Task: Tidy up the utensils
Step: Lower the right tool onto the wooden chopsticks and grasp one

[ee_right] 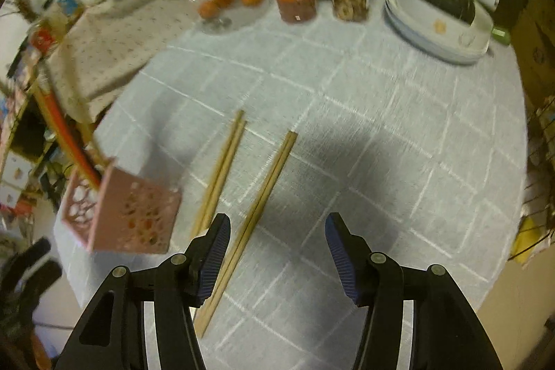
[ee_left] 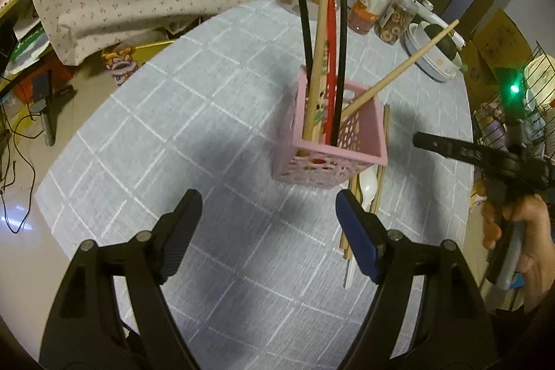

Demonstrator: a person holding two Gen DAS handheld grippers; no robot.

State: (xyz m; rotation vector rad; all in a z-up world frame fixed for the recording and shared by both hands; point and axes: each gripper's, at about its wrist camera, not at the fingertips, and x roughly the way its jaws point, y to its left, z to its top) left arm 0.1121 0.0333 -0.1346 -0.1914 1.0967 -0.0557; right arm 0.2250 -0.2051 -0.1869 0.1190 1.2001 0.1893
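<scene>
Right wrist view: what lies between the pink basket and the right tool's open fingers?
A pair of wooden chopsticks lies on the tablecloth between the pink basket and the right tool, seen in the right wrist view.

left tool [ee_left: 269, 227]: jaws wide apart, empty, pointing steeply down
right tool [ee_right: 277, 257]: jaws apart, empty, pointing steeply down

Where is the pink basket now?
In the left wrist view, the pink basket stands mid-table on the checked tablecloth, with wooden chopsticks lying along its right side.
</scene>
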